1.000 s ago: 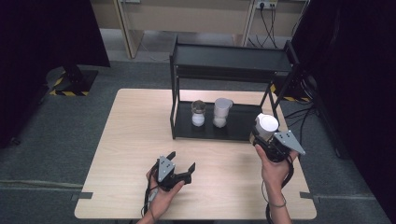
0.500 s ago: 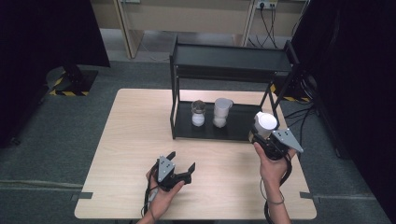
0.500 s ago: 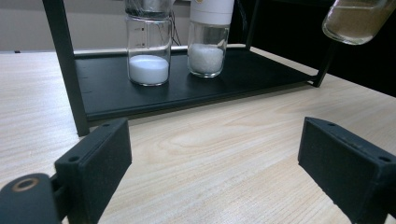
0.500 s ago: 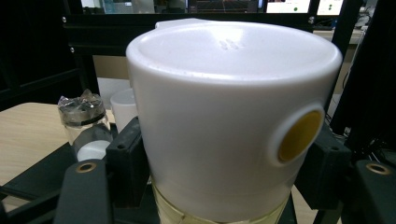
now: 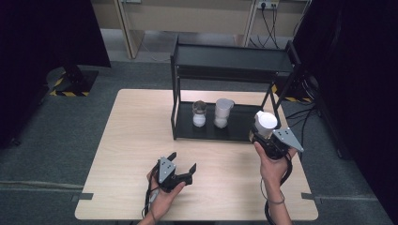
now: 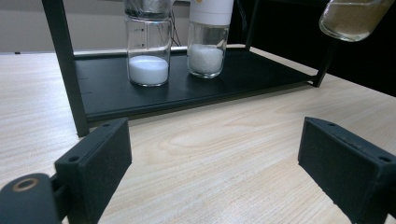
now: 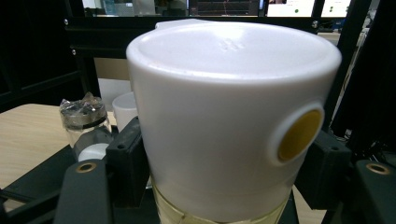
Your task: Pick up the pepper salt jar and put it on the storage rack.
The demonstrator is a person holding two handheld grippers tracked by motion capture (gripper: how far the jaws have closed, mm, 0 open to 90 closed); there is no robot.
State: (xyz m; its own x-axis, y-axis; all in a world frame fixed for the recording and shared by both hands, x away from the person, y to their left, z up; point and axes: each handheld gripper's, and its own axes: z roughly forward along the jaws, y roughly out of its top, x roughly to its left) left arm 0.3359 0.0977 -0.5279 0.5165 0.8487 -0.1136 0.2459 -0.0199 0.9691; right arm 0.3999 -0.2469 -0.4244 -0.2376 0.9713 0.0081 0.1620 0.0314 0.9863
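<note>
White-capped glass jar (image 5: pixel 265 123) with yellowish contents sat clamped in the right tongs (image 5: pixel 264 136), held above the pale wooden tabletop (image 5: pixel 131 140) at the right front corner of the black metal shelf rack (image 5: pixel 234 56). The left tongs (image 5: pixel 180 164) stood wide and empty over the tabletop, facing two glass jars of white powder (image 5: pixel 199 114) on the rack's lower tray.

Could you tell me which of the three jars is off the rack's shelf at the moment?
The white-capped jar clamped in the right gripper, held up by the rack's right end. The foil-topped jar and the other white-capped jar stand side by side on the black shelf.
</note>
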